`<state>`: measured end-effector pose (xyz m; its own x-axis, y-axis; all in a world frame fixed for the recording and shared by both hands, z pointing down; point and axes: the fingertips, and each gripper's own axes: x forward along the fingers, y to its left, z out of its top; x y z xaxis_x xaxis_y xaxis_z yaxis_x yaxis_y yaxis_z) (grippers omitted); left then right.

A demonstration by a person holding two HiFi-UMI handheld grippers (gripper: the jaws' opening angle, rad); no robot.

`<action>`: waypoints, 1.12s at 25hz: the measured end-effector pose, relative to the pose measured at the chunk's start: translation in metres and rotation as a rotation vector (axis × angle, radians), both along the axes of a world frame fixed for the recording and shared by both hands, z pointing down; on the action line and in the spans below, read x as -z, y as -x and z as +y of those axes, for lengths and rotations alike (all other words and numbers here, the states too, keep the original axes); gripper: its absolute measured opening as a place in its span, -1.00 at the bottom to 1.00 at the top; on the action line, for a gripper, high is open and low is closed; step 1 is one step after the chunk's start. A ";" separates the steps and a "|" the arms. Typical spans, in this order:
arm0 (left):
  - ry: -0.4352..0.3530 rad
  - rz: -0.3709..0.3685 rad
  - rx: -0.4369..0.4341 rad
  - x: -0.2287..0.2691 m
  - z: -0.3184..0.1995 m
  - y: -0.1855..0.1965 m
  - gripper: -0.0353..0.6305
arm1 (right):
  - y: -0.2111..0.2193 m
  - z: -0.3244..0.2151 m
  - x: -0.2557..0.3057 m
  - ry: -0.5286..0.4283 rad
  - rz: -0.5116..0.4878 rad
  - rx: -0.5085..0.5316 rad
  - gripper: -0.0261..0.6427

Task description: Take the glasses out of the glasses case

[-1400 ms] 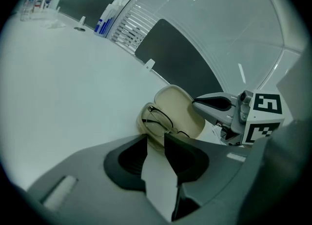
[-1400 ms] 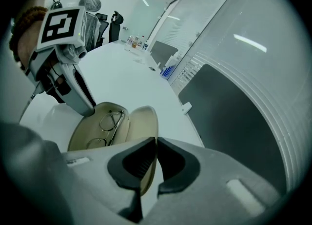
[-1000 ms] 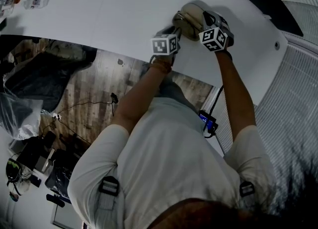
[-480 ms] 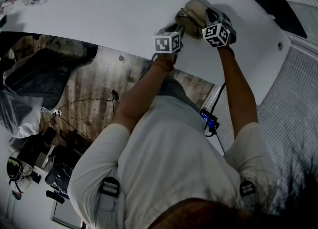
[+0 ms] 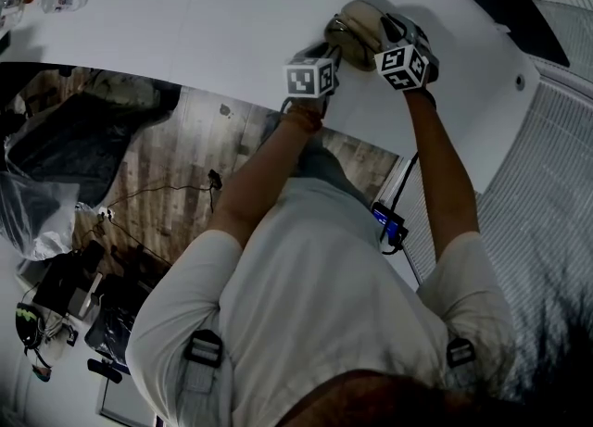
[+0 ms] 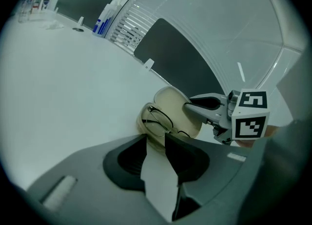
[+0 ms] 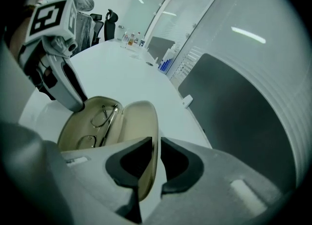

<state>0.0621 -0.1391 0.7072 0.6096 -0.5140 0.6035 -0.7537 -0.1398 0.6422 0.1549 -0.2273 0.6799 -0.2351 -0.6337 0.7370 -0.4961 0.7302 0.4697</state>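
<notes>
your right claw (image 7: 156,143) has just been easing open and sits slack around the raised lid (image 7: 139,121). your left claw (image 6: 156,138) pinches the case (image 6: 145,124) rim. the glasses (image 7: 105,119) lie inside, at ten o'clock from the right claw, ready for lifting.

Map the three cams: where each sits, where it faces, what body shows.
Head view: on the person's head, steeply down at the glasses case; arms, left tool, right tool show.
Left gripper view: on the left tool, facing the glasses in the open case; own jaws at its rim.
Right gripper view: on the right tool, facing along the table; lid between its jaws, which have just been opening.
Shared: gripper views each show case and other tool.
</notes>
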 end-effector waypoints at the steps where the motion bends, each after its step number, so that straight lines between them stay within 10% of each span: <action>1: -0.001 -0.001 0.001 0.000 0.000 0.000 -0.52 | 0.001 0.002 0.005 -0.005 -0.010 -0.004 -0.76; 28: 0.006 -0.006 0.009 -0.003 -0.003 0.000 -0.53 | 0.060 0.059 0.017 0.020 -0.131 0.048 -0.69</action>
<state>0.0619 -0.1417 0.7104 0.6008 -0.5162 0.6104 -0.7591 -0.1288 0.6381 0.0952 -0.1688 0.6626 -0.3600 -0.6046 0.7105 -0.5161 0.7635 0.3882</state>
